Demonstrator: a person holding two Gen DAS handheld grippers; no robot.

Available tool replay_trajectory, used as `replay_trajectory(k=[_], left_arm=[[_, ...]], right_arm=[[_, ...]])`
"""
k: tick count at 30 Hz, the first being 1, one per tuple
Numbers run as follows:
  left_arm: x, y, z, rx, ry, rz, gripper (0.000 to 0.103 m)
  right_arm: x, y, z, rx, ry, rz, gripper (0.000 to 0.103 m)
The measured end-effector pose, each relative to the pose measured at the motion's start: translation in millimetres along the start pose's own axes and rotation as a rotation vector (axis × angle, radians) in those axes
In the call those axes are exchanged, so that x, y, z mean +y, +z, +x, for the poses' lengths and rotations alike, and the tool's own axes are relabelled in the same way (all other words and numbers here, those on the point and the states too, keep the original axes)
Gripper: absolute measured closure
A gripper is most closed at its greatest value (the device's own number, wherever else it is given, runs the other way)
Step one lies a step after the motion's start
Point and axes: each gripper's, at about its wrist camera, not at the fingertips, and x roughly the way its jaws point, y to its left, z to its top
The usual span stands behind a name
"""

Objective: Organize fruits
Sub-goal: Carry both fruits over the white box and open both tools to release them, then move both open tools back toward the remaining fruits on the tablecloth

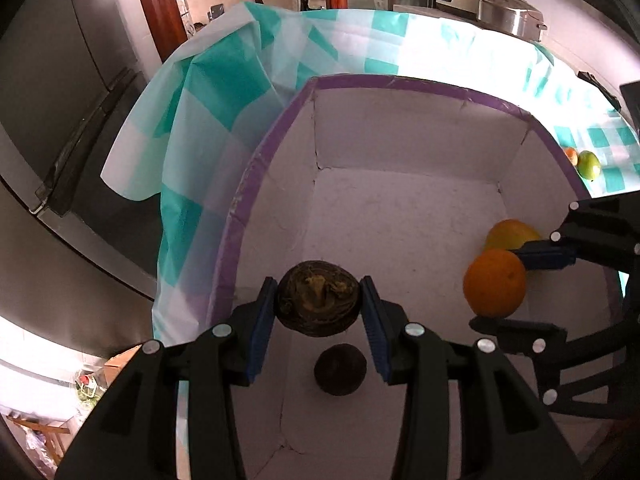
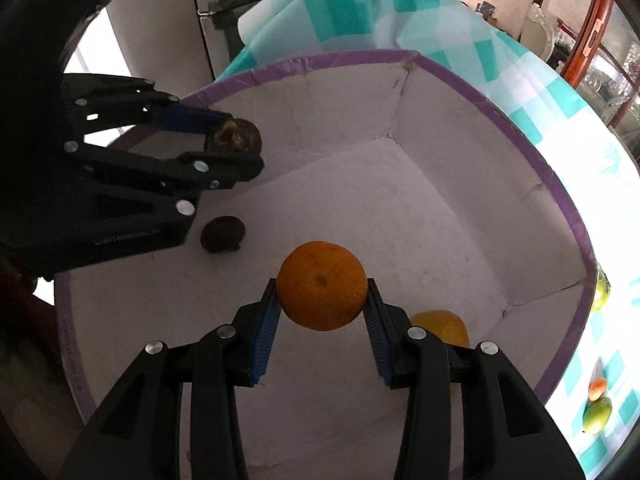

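Observation:
My left gripper [image 1: 319,300] is shut on a dark brown mangosteen [image 1: 318,298] and holds it above the floor of a white box with a purple rim [image 1: 240,216]. It also shows in the right wrist view [image 2: 236,148]. A second dark mangosteen [image 1: 340,369] lies on the box floor below it. My right gripper [image 2: 322,292] is shut on an orange [image 2: 321,285] and holds it over the box [image 2: 560,200]. A yellow fruit [image 2: 442,326] lies on the box floor by the right wall.
The box stands on a teal-and-white checked tablecloth [image 1: 224,92]. A green fruit [image 1: 590,164] and a small orange-red fruit [image 1: 571,155] lie on the cloth right of the box. A metal pot [image 1: 510,14] and appliance stand at the back.

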Motion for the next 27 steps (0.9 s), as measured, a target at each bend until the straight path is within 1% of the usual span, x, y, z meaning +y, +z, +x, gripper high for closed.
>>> replay_trajectory(k=[1, 2, 3, 4, 5, 6, 7, 8, 11, 12, 13, 14, 16, 19, 21, 22, 23, 24, 25, 27], left_arm=[[-1.1, 0.4, 0.3, 0.000, 0.003, 0.000, 0.060], [-1.6, 0.5, 0.6, 0.002, 0.008, 0.002, 0.059], [-2.4, 0.6, 1.2, 0.003, 0.014, 0.004, 0.056], [-4.1, 1.8, 1.3, 0.002, 0.018, 0.005, 0.051], [-5.6, 1.6, 1.0, 0.003, 0.013, 0.003, 0.049], [-6.6, 1.1, 1.4, 0.007, 0.013, 0.003, 0.047], [-7.3, 2.0, 1.5, 0.008, 0.015, 0.004, 0.045], [-8.0, 1.9, 1.4, 0.010, 0.016, 0.005, 0.044], [-12.4, 0.7, -0.5, 0.009, 0.017, 0.009, 0.035], [-14.1, -0.6, -3.7, -0.005, 0.016, 0.003, 0.030], [-15.2, -2.0, -7.9, -0.024, 0.012, -0.012, 0.023], [-15.1, -3.0, -11.1, -0.037, 0.006, -0.025, 0.020], [-16.6, -5.8, -20.0, -0.070, 0.015, -0.077, 0.009], [-22.1, -9.4, -31.8, -0.101, 0.027, -0.165, 0.009], [-32.4, -10.8, -41.7, -0.116, 0.037, -0.204, 0.008], [-38.5, -11.1, -46.4, -0.126, 0.046, -0.213, 0.008], [-45.8, -10.6, -51.8, -0.138, 0.056, -0.219, 0.008], [-55.9, -9.9, -58.3, -0.152, 0.067, -0.224, 0.007], [-64.6, -9.3, -63.8, -0.163, 0.076, -0.226, 0.004], [-88.1, -7.3, -77.2, -0.190, 0.100, -0.226, 0.002]], right_arm=[[-1.9, -0.9, 2.2, 0.018, -0.001, 0.014, 0.061], [-3.1, -1.3, 1.1, 0.016, 0.005, 0.024, 0.061], [-3.9, -1.7, -0.4, 0.008, 0.009, 0.030, 0.060], [-4.7, -2.6, -1.2, 0.005, 0.003, 0.035, 0.057], [-5.5, -2.9, -2.2, 0.002, 0.005, 0.041, 0.049], [-6.8, -3.6, -5.3, -0.012, 0.011, 0.052, 0.044], [-7.7, -4.2, -7.5, -0.025, 0.015, 0.057, 0.036], [-9.0, -5.8, -10.6, -0.038, 0.016, 0.064, 0.031], [-15.0, -14.1, -16.8, -0.055, 0.020, 0.084, 0.031], [-17.3, -18.1, -21.2, -0.069, 0.026, 0.093, 0.031], [-18.8, -19.8, -24.5, -0.083, 0.031, 0.099, 0.031], [-20.0, -22.4, -29.7, -0.105, 0.037, 0.107, 0.031], [-24.3, -31.4, -41.0, -0.133, 0.039, 0.115, 0.029], [-33.7, -52.9, -61.2, -0.174, 0.047, 0.134, 0.027], [-45.6, -68.4, -76.2, -0.218, 0.057, 0.163, 0.027], [-54.5, -80.1, -87.9, -0.245, 0.063, 0.187, 0.027], [-60.1, -84.2, -95.3, -0.260, 0.061, 0.201, 0.027], [-67.4, -94.5, -105.1, -0.274, 0.055, 0.215, 0.027], [-73.1, -103.7, -112.9, -0.287, 0.045, 0.229, 0.026], [-92.6, -126.6, -127.9, -0.299, 0.012, 0.270, 0.026]])
